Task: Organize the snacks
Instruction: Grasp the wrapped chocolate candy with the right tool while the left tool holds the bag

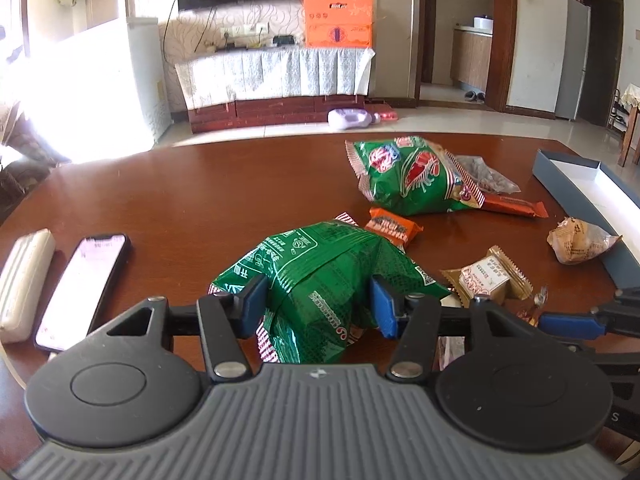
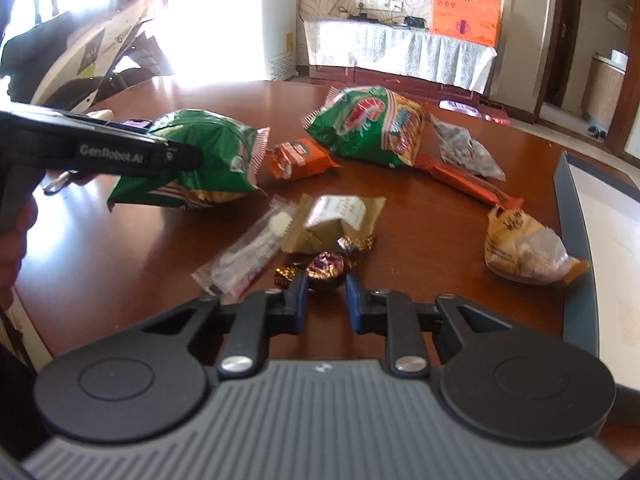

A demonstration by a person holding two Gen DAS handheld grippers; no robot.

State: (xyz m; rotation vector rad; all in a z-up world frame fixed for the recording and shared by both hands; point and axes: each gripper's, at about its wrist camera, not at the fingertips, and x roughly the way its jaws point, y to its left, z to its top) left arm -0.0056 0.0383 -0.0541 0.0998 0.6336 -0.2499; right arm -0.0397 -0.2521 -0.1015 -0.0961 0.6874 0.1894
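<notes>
My left gripper (image 1: 318,304) is shut on a green snack bag (image 1: 320,276), its blue pads pressing both sides; the bag also shows in the right wrist view (image 2: 200,156). My right gripper (image 2: 326,294) is shut on a round foil-wrapped chocolate (image 2: 326,270) low over the brown table (image 1: 180,200). A second green bag (image 1: 408,176), an orange packet (image 1: 394,228), a gold-wrapped cake (image 1: 486,278), a long red bar (image 2: 468,182), a tan pastry bag (image 2: 524,248) and a clear sachet (image 2: 248,256) lie scattered.
A dark blue open box with a white inside (image 1: 592,184) lies along the table's right edge. A phone (image 1: 84,284) and a white case (image 1: 24,280) lie at the left. A clear bag of dark bits (image 2: 464,150) sits behind the red bar.
</notes>
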